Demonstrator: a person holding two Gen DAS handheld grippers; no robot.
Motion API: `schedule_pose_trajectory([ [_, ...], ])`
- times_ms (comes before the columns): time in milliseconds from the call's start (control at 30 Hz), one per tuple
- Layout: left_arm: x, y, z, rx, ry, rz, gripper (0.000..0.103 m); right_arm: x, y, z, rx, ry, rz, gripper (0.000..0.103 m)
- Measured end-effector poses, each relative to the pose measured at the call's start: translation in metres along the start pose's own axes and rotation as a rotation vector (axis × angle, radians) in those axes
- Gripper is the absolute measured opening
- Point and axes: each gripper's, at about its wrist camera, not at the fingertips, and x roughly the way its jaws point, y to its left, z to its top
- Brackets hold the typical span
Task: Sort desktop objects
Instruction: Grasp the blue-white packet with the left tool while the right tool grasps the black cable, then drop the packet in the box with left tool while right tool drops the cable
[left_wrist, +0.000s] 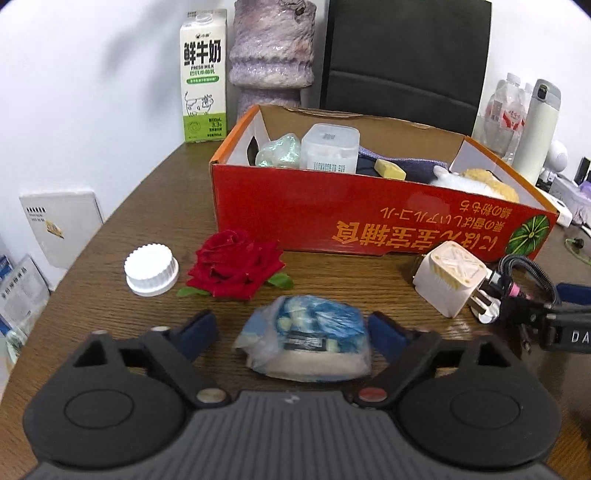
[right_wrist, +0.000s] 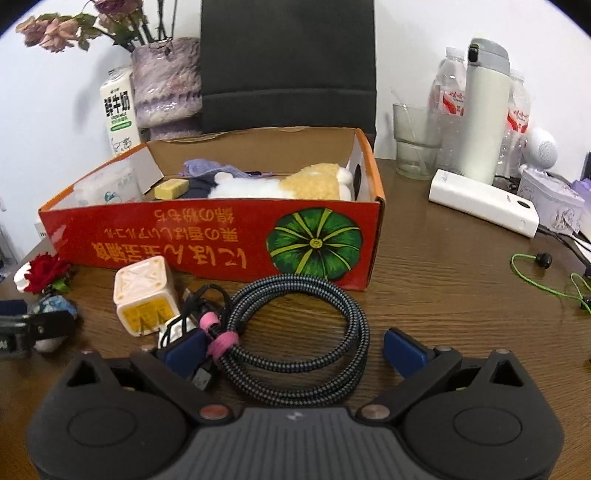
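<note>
- On the wooden table (left_wrist: 110, 229) stood a red box (left_wrist: 332, 218), open-topped, holding a plush toy (right_wrist: 295, 182), a clear container (left_wrist: 330, 147) and a yellow block (left_wrist: 389, 169).
- Before the box lay a white cap (left_wrist: 151, 269), a rose (left_wrist: 236, 264) just beside it, and a white plug (left_wrist: 448, 282) further right.
- The left gripper (left_wrist: 291, 332) was spread, its blue pads (left_wrist: 199, 332) either side of a blue-and-white packet (left_wrist: 306, 336); the right-hand pad sat at the wrapper's edge, but no squeeze showed.
- The right gripper (right_wrist: 295, 350) gaped around a coiled braided cable (right_wrist: 295, 339); its left pad (right_wrist: 186, 350) met the pink-tied bundle, the right pad stood clear.
- Behind: a milk carton (left_wrist: 203, 74) and a vase (left_wrist: 271, 55).
</note>
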Motion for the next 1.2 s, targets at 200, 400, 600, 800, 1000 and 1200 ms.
schedule_pose_trajectory([
  [200,-0.004,-0.003,-0.002,0.027,-0.026,-0.01,0.059,-0.005,0.001,-0.002,-0.002,-0.002,0.014,0.091],
  [400,-0.01,0.0,-0.002,0.017,-0.051,-0.03,0.04,-0.019,0.002,-0.006,-0.011,-0.049,0.004,0.09],
  [600,-0.02,0.001,-0.002,0.016,-0.083,-0.039,0.022,-0.032,0.002,-0.007,-0.014,-0.082,-0.001,0.09],
  [800,-0.03,0.002,-0.003,0.009,-0.119,-0.049,0.015,-0.041,-0.001,-0.005,-0.005,-0.112,-0.005,0.091],
  [1000,-0.052,0.006,0.004,-0.023,-0.191,-0.086,0.015,-0.053,0.0,0.001,-0.012,-0.154,0.002,0.091],
  [1200,-0.073,0.003,0.041,-0.04,-0.297,-0.137,0.015,-0.06,0.007,0.03,-0.012,-0.222,0.02,0.091],
])
